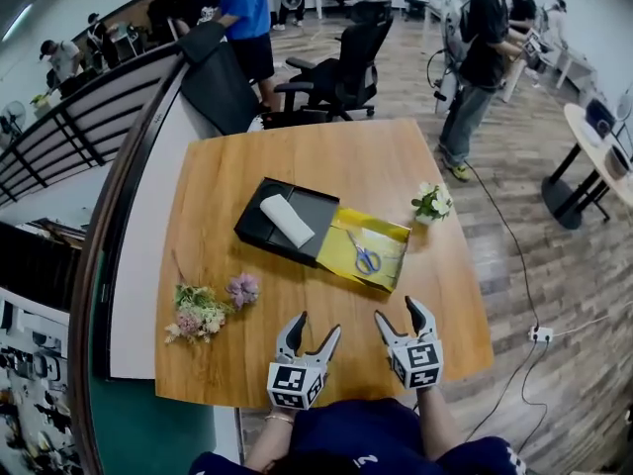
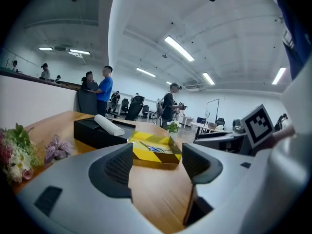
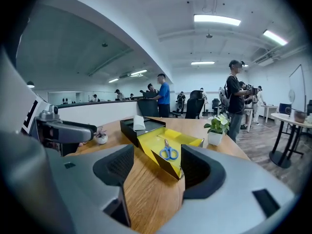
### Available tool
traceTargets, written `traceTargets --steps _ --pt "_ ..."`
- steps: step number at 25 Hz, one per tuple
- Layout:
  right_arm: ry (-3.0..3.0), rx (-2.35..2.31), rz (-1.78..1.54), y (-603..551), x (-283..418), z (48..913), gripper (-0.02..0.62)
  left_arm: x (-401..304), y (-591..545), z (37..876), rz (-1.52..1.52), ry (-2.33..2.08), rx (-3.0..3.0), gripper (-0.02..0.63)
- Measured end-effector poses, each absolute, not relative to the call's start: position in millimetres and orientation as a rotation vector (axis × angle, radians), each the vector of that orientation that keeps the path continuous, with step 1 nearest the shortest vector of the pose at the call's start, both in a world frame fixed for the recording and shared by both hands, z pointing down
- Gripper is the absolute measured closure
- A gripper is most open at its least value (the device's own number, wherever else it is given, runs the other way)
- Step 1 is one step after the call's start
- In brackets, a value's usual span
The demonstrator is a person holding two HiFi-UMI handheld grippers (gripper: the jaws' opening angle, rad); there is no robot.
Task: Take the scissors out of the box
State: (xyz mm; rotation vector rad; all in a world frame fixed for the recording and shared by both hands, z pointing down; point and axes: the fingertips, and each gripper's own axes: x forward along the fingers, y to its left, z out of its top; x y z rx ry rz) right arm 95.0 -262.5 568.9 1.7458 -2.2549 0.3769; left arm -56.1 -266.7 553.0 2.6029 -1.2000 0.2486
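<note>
Blue-handled scissors (image 1: 365,257) lie flat inside a shallow yellow box (image 1: 391,236) at the middle of the wooden table (image 1: 297,161). In the right gripper view the scissors (image 3: 169,153) show just beyond the jaws, inside the yellow box (image 3: 151,145). The left gripper view catches them (image 2: 153,148) low over the box's striped wall (image 2: 146,155). My left gripper (image 1: 317,325) (image 2: 157,164) hovers open over the near table, left of the box. My right gripper (image 1: 397,309) (image 3: 153,167) is open too, just short of the box's near corner. Neither holds anything.
A black box (image 1: 316,211) holding a white roll (image 1: 287,220) adjoins the yellow box on the left. Dried flowers (image 1: 198,313) and a purple bloom (image 1: 242,289) lie at the near left. A small potted plant (image 1: 432,203) stands right of the box. People and office chairs are beyond the table.
</note>
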Motion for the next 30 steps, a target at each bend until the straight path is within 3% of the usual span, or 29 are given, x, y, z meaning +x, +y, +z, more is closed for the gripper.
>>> traceTargets --steps 19,30 --pt "-2.257 1.418 0.364 -360 90 550 0.368 -59 -288 561 0.249 -1.286 2.486 0.298" --pt "-2.105 1.251 0.683 -415 90 593 0.402 -81 -291 561 0.247 -1.378 2.421 0.298"
